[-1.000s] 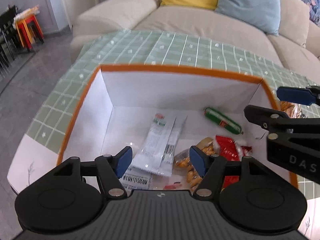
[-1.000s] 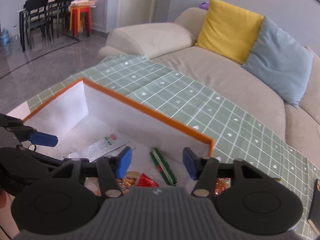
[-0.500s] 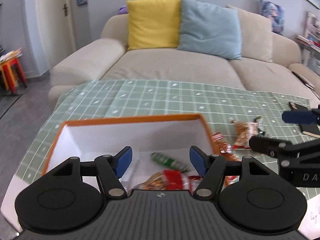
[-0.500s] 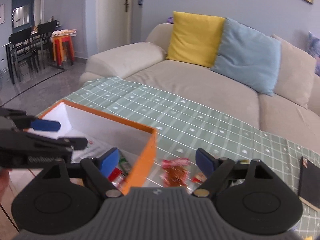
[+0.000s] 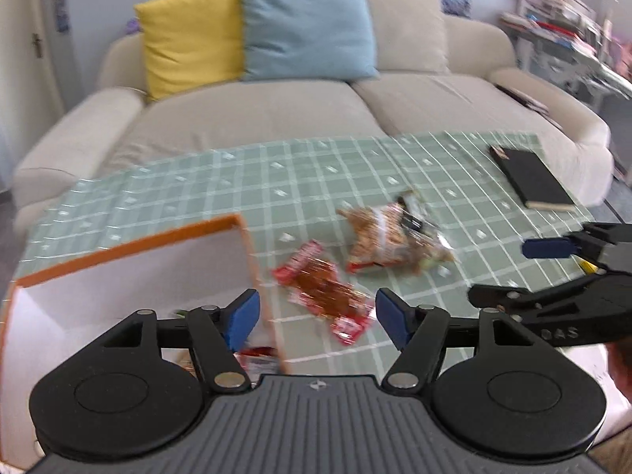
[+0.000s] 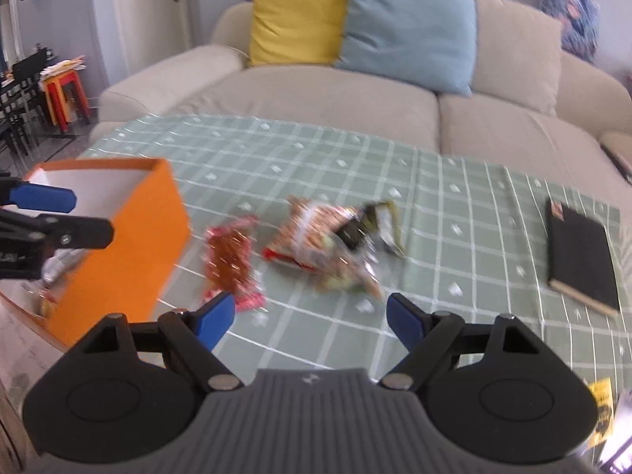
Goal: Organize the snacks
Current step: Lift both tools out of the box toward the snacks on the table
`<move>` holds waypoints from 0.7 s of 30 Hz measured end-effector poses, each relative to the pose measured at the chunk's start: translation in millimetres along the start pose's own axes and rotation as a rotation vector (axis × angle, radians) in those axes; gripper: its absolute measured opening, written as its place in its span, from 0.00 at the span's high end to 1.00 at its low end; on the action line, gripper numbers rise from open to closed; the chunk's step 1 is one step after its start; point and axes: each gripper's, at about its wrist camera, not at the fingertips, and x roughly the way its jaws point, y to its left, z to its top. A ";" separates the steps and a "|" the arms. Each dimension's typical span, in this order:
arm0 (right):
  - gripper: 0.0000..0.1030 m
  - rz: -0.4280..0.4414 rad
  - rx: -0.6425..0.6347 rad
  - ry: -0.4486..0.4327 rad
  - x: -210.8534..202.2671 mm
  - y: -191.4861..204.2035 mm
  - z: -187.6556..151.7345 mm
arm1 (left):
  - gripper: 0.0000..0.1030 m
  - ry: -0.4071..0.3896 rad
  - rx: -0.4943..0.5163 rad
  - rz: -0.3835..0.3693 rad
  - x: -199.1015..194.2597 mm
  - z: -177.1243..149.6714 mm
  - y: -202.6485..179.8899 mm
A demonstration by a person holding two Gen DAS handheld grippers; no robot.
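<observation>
While a few packets already sit in the orange box (image 5: 130, 252), the red snack packet (image 5: 324, 292) and snack pile (image 6: 328, 245) wait on the tablecloth (image 6: 454, 205), with left gripper (image 5: 316, 316) and right gripper (image 6: 312, 316) both spread and empty.

Both wrist views angled down over checked table (image 5: 355, 158), sharing snack packets (image 6: 316, 241), sofa (image 6: 316, 94) behind

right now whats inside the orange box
A few wrappers show inside the orange box: a red-and-white packet by the near corner. The left gripper hides most of the floor.
</observation>
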 end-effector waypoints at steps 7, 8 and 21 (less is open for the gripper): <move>0.21 0.018 0.067 0.056 25.9 -30.4 -10.7 | 0.23 0.095 0.043 -0.055 31.6 5.6 -24.6; 0.21 0.024 0.068 0.055 28.5 -32.3 -9.0 | 0.23 0.110 0.037 -0.051 37.4 8.2 -26.3; 0.21 0.035 -0.011 0.029 86.5 -45.7 15.0 | 0.35 0.312 -0.154 0.020 106.4 35.2 -22.1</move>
